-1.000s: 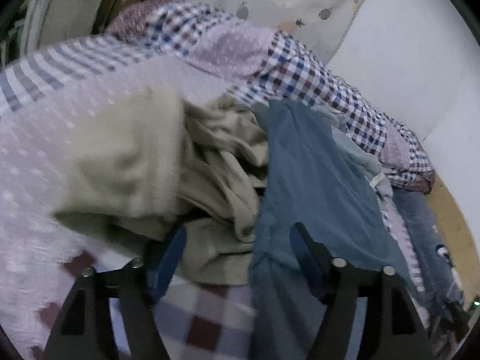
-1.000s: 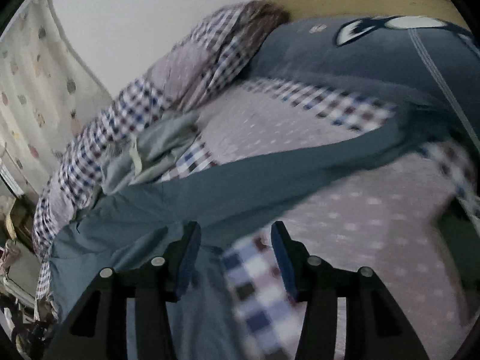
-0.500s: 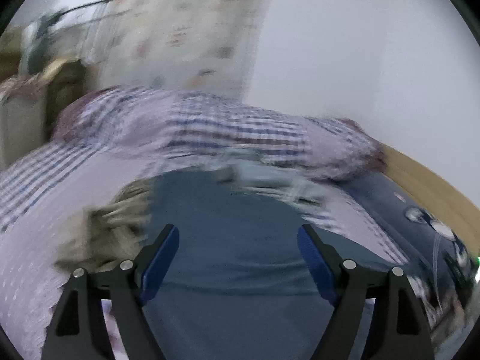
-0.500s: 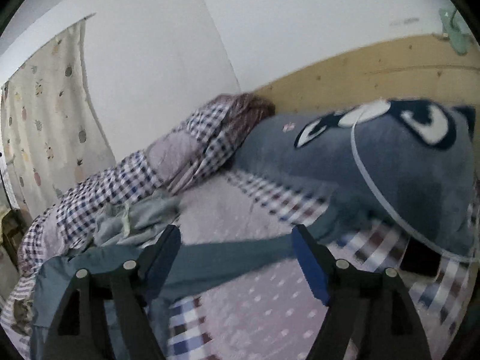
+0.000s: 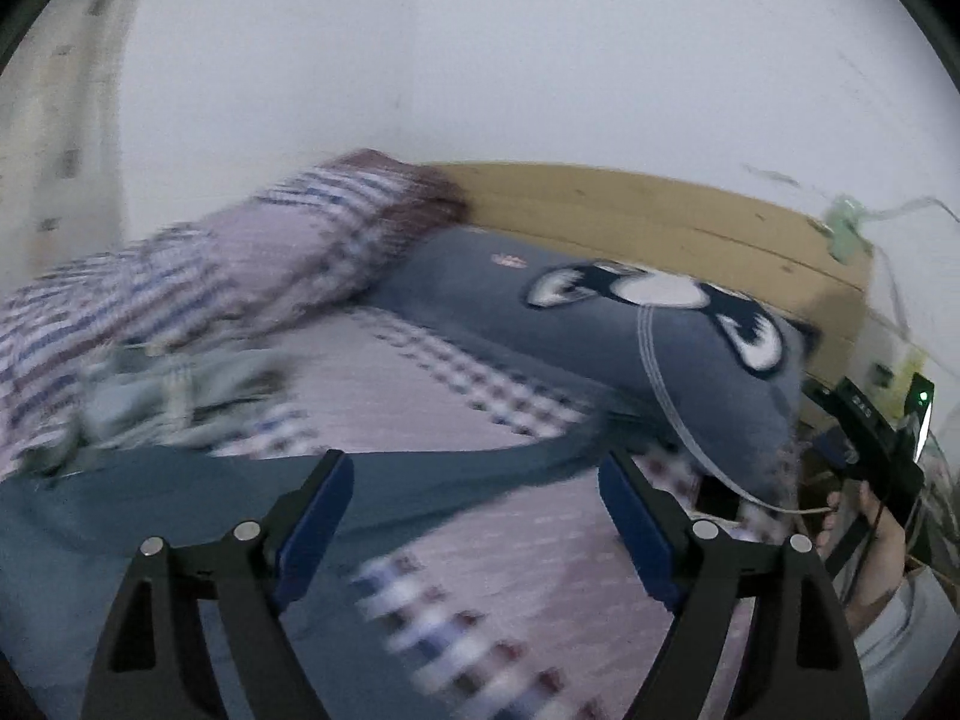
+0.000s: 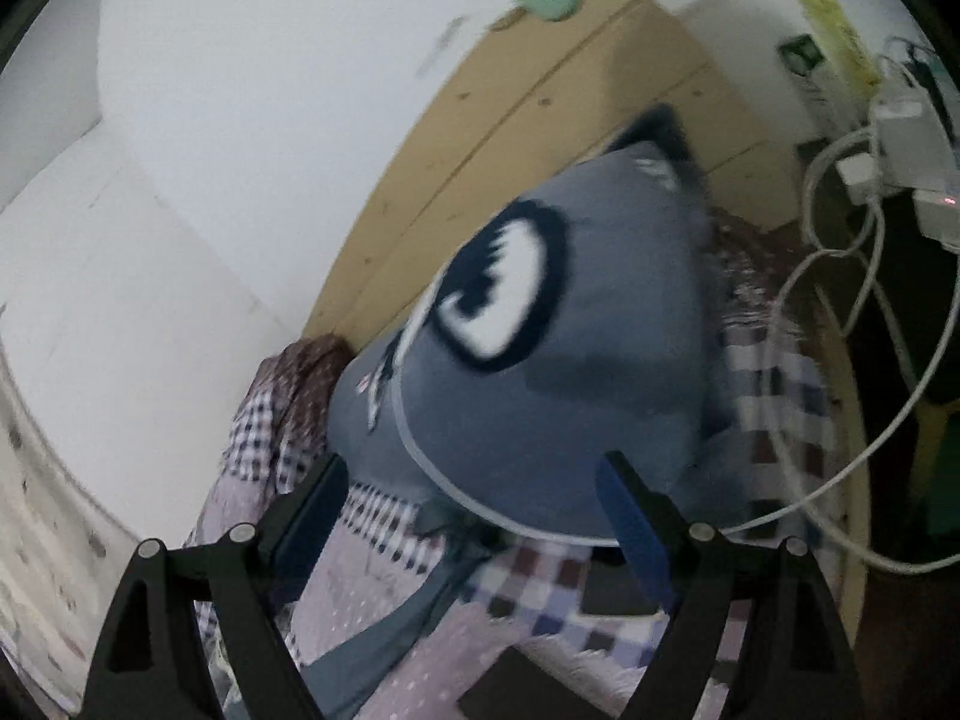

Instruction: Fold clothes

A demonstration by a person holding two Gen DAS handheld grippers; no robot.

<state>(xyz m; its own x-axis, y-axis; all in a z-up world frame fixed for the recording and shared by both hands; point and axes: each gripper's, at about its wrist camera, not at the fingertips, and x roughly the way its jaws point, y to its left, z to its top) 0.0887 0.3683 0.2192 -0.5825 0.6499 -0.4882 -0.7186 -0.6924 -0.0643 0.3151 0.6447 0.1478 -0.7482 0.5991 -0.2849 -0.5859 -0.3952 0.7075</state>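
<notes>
A teal-blue garment (image 5: 180, 516) lies spread on the checked bedsheet (image 5: 540, 570), one long sleeve (image 5: 480, 462) reaching toward the pillow. My left gripper (image 5: 474, 465) hovers over it, open and holding nothing. A crumpled grey-green garment (image 5: 168, 384) lies blurred at the left. My right gripper (image 5: 864, 438) shows at the right edge, carried by a hand (image 5: 864, 534). In the right wrist view the right gripper (image 6: 471, 468) points at the pillow. Its jaws are opening and hold nothing, and the sleeve end (image 6: 384, 630) lies below them.
A blue-grey pillow (image 5: 600, 324) with cartoon eyes leans on the wooden headboard (image 5: 660, 222). A rolled plaid quilt (image 5: 240, 264) runs along the wall. White cables (image 6: 840, 300) and chargers hang beside the bed. A dark flat object (image 6: 618, 594) lies near the pillow.
Both views have swung from the clothes pile toward the pillow and headboard. The beige garment has left the left view. The right jaws have spread much wider, the left slightly.
</notes>
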